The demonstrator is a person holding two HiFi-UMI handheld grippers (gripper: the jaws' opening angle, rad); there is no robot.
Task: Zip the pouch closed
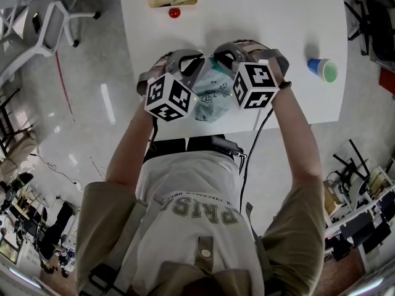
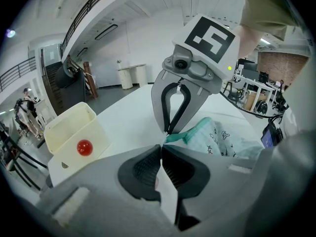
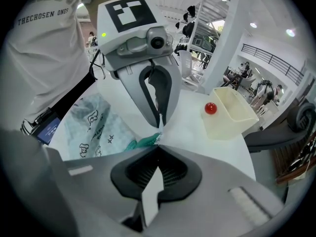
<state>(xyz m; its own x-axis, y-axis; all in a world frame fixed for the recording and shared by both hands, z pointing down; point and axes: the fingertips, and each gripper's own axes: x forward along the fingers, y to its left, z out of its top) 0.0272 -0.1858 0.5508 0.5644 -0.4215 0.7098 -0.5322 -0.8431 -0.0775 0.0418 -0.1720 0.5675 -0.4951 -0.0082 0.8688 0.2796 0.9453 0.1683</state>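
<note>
White table (image 1: 284, 17) in an open hall, seen from above and along each of my tongs. My left tongs (image 2: 162, 146) and right tongs (image 3: 158, 143) meet tip to tip over the table's near edge. Each pair is closed, jaws pressed together on the teal-trimmed end of the pouch (image 1: 210, 94). The pale, printed body of the pouch sags between and below the two tools, just above the table's near edge. Gripping from opposite sides serves the task: by my judgement one pair anchors the fabric while the other takes the zip pull, so the track stays taut when the slider is drawn. A small white scrap shows at the meeting tips, but I cannot tell which pair has the pull or how much of the zip is already closed. Both tools slant downward toward the table, which keeps the zip end visible to both tool cameras. A cream bin (image 1: 160, 4) stands at the table's far edge, a red ball (image 1: 174, 12) just beside it. A blue cup (image 1: 323, 69) stands toward the table's right edge. All three are well apart from the work.
</note>
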